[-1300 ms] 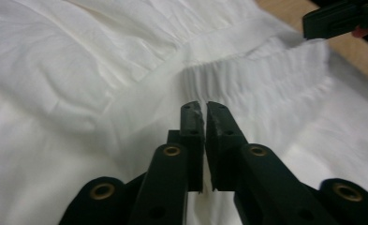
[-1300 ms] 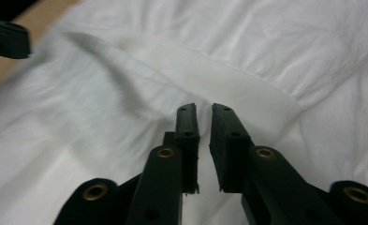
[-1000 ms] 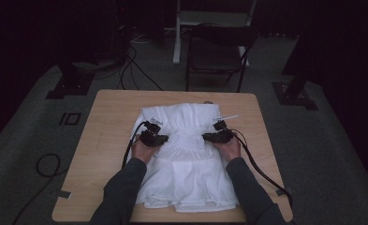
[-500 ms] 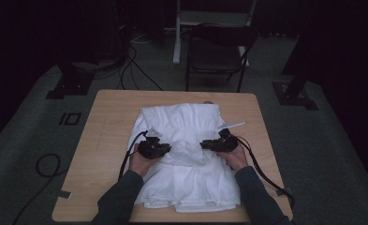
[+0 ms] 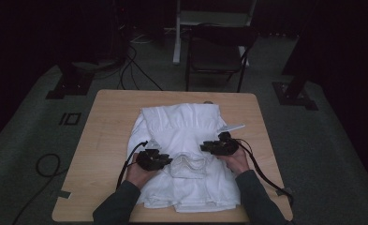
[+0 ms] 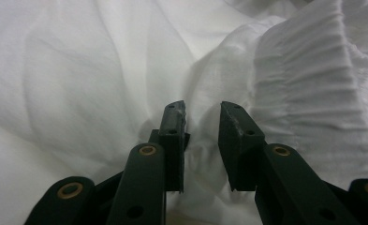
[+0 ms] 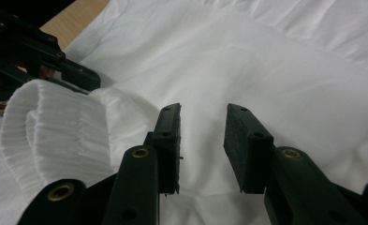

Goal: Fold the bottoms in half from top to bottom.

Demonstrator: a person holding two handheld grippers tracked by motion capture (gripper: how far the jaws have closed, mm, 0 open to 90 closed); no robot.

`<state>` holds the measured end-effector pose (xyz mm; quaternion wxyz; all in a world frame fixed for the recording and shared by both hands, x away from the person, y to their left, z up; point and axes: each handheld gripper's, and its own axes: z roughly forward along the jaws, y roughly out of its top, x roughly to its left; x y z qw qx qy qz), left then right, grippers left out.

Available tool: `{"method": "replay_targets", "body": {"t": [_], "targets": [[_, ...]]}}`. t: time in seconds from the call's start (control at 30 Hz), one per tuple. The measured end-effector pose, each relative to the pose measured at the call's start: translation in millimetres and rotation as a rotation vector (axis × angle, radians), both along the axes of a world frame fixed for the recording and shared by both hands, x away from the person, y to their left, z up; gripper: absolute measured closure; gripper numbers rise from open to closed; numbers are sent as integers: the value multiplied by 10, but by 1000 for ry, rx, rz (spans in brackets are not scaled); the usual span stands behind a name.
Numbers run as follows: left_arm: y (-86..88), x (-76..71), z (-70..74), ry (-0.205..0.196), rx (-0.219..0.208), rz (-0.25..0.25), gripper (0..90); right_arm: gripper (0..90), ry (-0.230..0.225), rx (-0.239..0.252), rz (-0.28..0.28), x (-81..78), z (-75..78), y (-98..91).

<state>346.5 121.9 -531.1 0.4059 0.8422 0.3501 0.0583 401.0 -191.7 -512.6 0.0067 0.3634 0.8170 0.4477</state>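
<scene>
A white garment [image 5: 181, 129] lies spread on the wooden table [image 5: 106, 122]. Its gathered, ribbed band [image 5: 187, 165] is folded over onto the middle, between my two grippers. My left gripper [image 5: 166, 161] rests on the cloth at the band's left. In the left gripper view its jaws [image 6: 202, 112] have just been opening and stand apart, with the ribbed band [image 6: 308, 89] lying to their right. My right gripper [image 5: 206, 147] sits at the band's right. Its jaws [image 7: 202, 115] have also just been opening, over smooth cloth with nothing between them. The ribbed band [image 7: 55, 136] lies beside them.
A white strip [image 5: 231, 127] sticks out at the garment's right edge. Bare wood runs along the table's left and far sides. Beyond the table stand a dark chair [image 5: 217, 54] and stand bases [image 5: 294, 93], and cables [image 5: 46, 164] lie on the grey floor.
Both hands have drawn back toward the near edge, bringing the gathered band down onto the garment's middle. The band now lies loose between the grippers.
</scene>
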Motion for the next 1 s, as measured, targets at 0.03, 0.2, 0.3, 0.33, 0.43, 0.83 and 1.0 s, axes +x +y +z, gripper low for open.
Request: {"method": "replay_targets", "body": {"t": [0.03, 0.2, 0.3, 0.33, 0.43, 0.83, 1.0], "targets": [[-3, -20, -5, -1, 0, -4, 701, 650, 2, -8, 18, -23, -12, 31], [41, -143, -34, 7, -14, -7, 673, 645, 24, -34, 93, -292, -132, 117], [74, -207, -64, 22, -16, -8, 656, 640, 18, -85, 120, -482, -242, 123], [83, -227, -78, 30, -13, -7, 649, 640, 11, -100, 123, -513, -261, 119], [115, -273, -107, 48, -23, -11, 646, 651, 24, -113, 127, -590, -291, 91], [218, 190, 248, -77, -24, 124, 574, 529, -111, -129, -87, -131, -11, -50], [181, 586, 157, -86, 56, 202, 575, 530, -117, -128, -199, 298, -9, -34]]}}
